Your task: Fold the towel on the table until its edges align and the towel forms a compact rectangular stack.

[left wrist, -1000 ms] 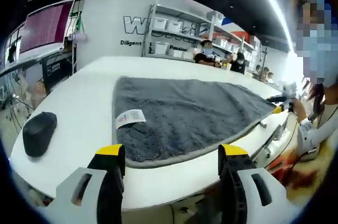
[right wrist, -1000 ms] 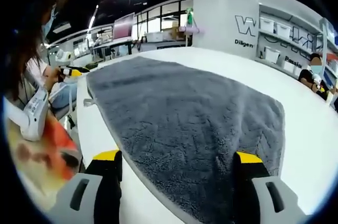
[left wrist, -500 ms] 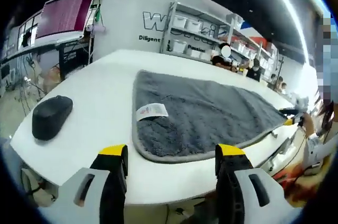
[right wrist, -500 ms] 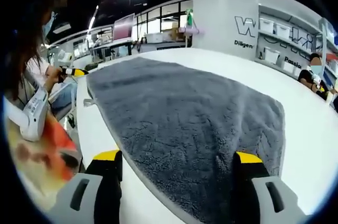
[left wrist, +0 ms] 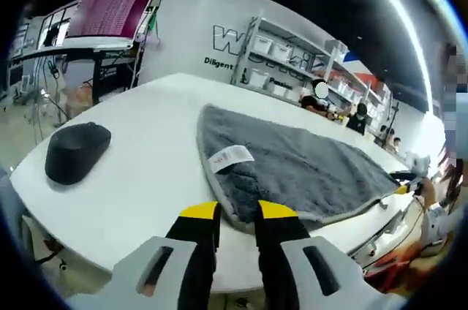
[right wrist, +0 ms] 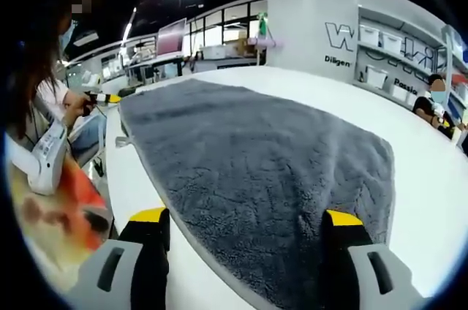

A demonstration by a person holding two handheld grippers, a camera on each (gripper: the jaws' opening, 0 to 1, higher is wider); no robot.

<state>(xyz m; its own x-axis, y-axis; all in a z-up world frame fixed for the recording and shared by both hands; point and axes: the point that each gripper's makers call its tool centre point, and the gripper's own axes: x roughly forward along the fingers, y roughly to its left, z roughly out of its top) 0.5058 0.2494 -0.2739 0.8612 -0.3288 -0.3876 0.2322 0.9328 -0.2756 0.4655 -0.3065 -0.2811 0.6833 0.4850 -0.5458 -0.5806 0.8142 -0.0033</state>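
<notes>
Towel (left wrist: 292,167) corner between left tongs (left wrist: 237,215)

A white wall (left wrist: 191,28) with dark lettering stands behind the white table (left wrist: 139,142). Beside it, metal shelves (left wrist: 292,58) hold white bins. A pink-lit screen (left wrist: 110,10) hangs at the far left over dark desks (left wrist: 66,69). The ceiling is black, crossed by a bright light strip (left wrist: 398,17). In the right gripper view, glazed partitions (right wrist: 219,28) line the back past the table's far edge.
</notes>
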